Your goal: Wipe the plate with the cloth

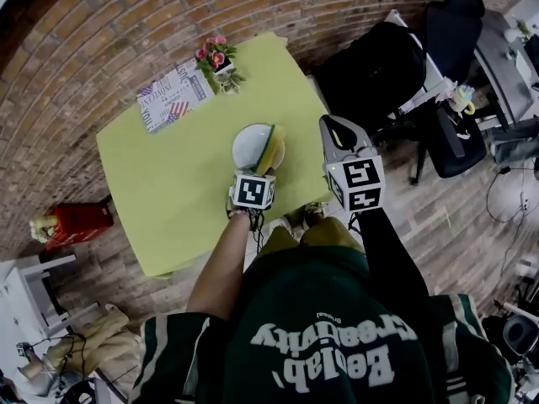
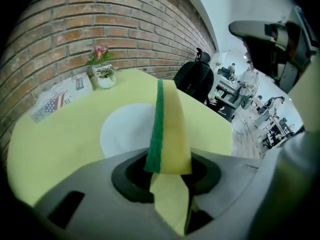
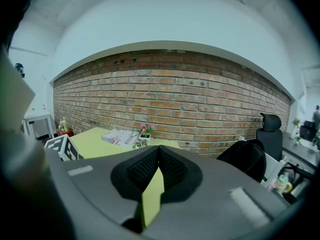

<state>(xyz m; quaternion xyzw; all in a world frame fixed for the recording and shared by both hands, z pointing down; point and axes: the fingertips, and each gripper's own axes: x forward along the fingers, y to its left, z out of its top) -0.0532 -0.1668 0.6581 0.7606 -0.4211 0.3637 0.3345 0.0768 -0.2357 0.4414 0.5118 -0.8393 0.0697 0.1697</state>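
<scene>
Left gripper (image 2: 167,170) is clamped on the yellow sponge cloth with a green scouring edge (image 2: 170,129), held upright over the round white plate (image 1: 247,146) on the yellow-green table (image 1: 160,183). The cloth hides the plate's right side. Right gripper (image 3: 159,156) has its jaws closed and empty, beside the table edge.

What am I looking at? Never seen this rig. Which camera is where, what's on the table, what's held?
No robot: a person holds a two-jaw gripper in each hand. The head view looks down from the person's head; each gripper view looks along its own jaws. The left gripper is shut on a yellow cloth with a green edge, over a white plate on the yellow-green table. A flower pot and a printed sheet sit there too. The right gripper is shut, empty.
</scene>
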